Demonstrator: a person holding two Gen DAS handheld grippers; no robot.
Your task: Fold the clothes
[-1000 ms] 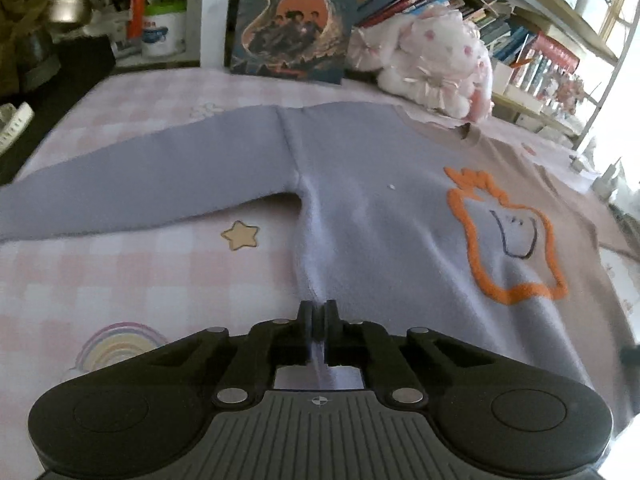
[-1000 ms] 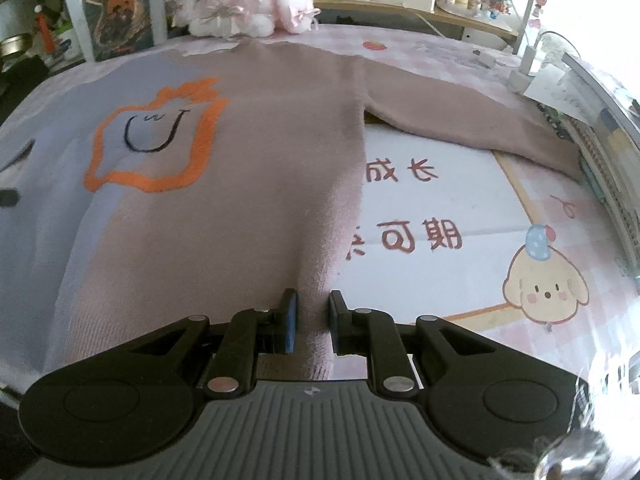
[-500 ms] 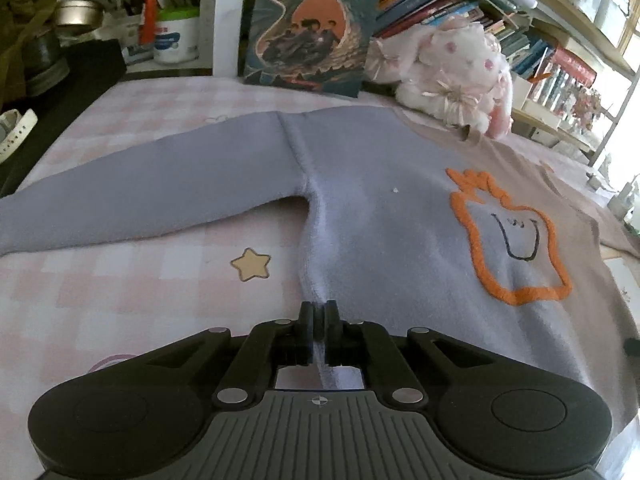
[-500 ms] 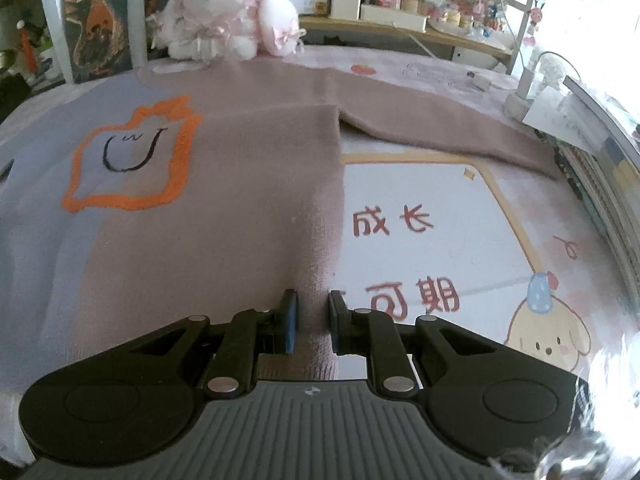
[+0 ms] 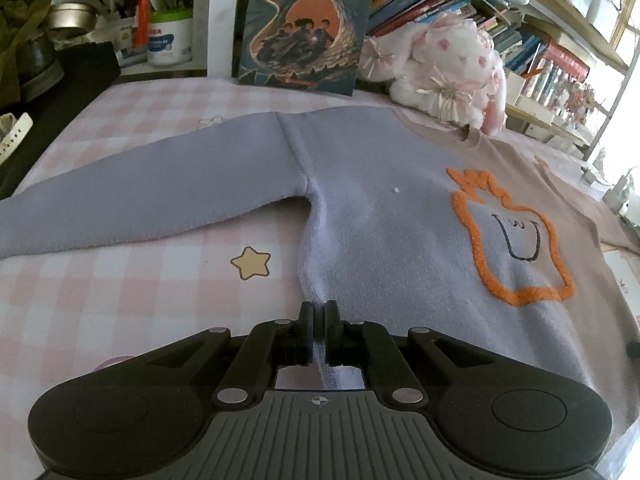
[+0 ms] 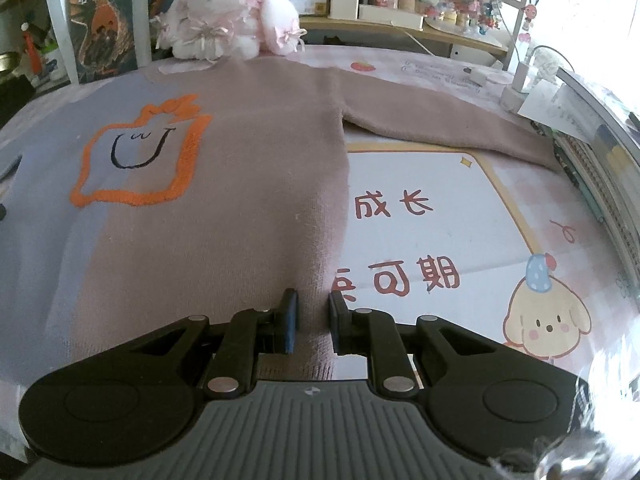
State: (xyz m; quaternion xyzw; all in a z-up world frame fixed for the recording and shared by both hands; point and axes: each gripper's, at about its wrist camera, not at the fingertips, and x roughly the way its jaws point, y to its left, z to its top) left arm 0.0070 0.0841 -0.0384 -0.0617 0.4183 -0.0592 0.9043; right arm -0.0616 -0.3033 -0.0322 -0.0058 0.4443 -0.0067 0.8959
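On the pink checked bed cover (image 5: 132, 304): a two-tone sweater (image 5: 380, 216) lies spread flat, front up, lilac on one half and dusty pink on the other, with an orange outlined figure (image 5: 516, 240) on the chest.
Sleeves: both are stretched outward, the lilac sleeve (image 5: 140, 200) toward 9 o'clock in the left wrist view, the pink sleeve (image 6: 444, 116) toward 2 o'clock in the right wrist view; neither is turned over the body.
Hem: it lies nearest the cameras, at 6 o'clock, with the neckline at 12 o'clock near a plush rabbit (image 6: 224, 20) and an upright book (image 5: 304, 20).
Left gripper (image 5: 319, 320): pinched tight on the lilac side edge of the sweater near the hem; cloth shows between the closed fingers.
Right gripper (image 6: 313, 316): set over the pink side edge near the hem, with a clear gap between its fingers and knit filling that gap; whether the pads bite I cannot tell.
Fold progress: no crease or doubled layer is visible anywhere, so the garment lies fully unfolded.
Left to do: by my judgement the whole folding remains, sleeves and body alike.
Likely step in hand: both lower corners are being taken, which would suit lifting the hem toward 12 o'clock.
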